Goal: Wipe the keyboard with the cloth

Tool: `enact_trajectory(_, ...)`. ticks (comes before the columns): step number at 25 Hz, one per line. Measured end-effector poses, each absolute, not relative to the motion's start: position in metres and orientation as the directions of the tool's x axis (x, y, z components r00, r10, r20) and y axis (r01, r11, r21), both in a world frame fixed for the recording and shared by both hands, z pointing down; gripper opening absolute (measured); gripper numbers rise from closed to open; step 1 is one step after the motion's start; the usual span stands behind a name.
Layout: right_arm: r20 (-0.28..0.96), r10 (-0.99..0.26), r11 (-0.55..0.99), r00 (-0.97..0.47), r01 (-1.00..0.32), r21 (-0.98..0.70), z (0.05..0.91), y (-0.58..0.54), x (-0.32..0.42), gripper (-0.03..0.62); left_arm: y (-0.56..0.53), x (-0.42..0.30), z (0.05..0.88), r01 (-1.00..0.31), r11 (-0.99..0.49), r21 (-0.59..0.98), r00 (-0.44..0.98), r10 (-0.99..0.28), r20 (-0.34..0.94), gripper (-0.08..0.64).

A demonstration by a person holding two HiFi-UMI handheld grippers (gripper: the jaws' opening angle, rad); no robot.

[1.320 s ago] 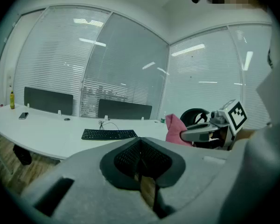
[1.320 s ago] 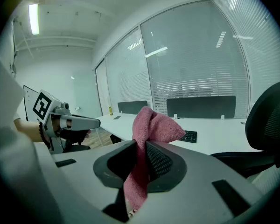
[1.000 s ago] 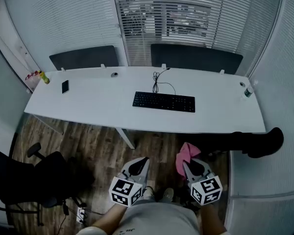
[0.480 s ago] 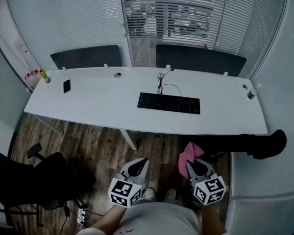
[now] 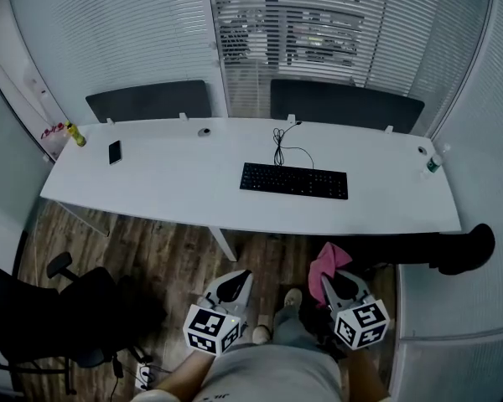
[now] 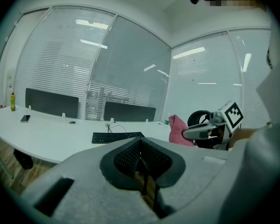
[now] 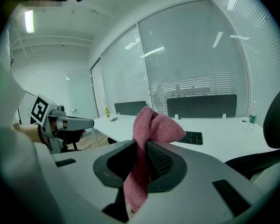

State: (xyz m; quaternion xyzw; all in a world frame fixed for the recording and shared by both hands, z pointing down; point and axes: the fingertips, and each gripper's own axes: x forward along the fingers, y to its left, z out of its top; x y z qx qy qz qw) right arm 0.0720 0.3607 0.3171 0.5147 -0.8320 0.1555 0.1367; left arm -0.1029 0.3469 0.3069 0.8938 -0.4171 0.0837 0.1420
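A black keyboard (image 5: 294, 180) lies on the long white table (image 5: 168, 182), its cable curling toward the far edge. It also shows in the left gripper view as the keyboard (image 6: 116, 136) and in the right gripper view as the keyboard (image 7: 190, 137). My right gripper (image 5: 329, 273) is shut on a pink cloth (image 5: 329, 260), which sticks up between its jaws, the cloth (image 7: 148, 134) filling the right gripper view's middle. My left gripper (image 5: 232, 280) is shut with nothing in it. Both grippers hang low in front of the person, well short of the table.
A phone (image 5: 114, 152) and a yellow bottle (image 5: 75, 133) rest at the table's left end, a small bottle (image 5: 434, 162) at the right end. Two dark screens stand behind the table. A black office chair (image 5: 42, 316) is at lower left, another chair (image 5: 461, 249) at right. Wooden floor lies below.
The head view has shifted slightly, so the table and keyboard sit a bit further right and lower. Both grippers keep their places and the cloth stays held.
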Motion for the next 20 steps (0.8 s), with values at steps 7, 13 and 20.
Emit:
enact_trajectory(7, 0.385, -0.822, 0.408, -0.420, -0.905, -0.118, 0.324, 0.327, 0.085, 0.057, 0.314, -0.098, 0.312, -0.774, -0.606, 0.184, 0.632, -0.725, 0.272, 0.011)
enact_trajectory(13, 0.382, -0.830, 0.395, -0.407, -0.912, -0.113, 0.329, 0.276, 0.106, 0.057, 0.267, -0.083, 0.318, -0.772, -0.610, 0.181, 0.635, -0.721, 0.279, 0.011)
enact_trajectory(20, 0.388, -0.825, 0.394, -0.411, -0.910, -0.125, 0.337, 0.207, 0.127, 0.057, 0.202, -0.064, 0.326, -0.777, -0.602, 0.187, 0.629, -0.723, 0.286, 0.011)
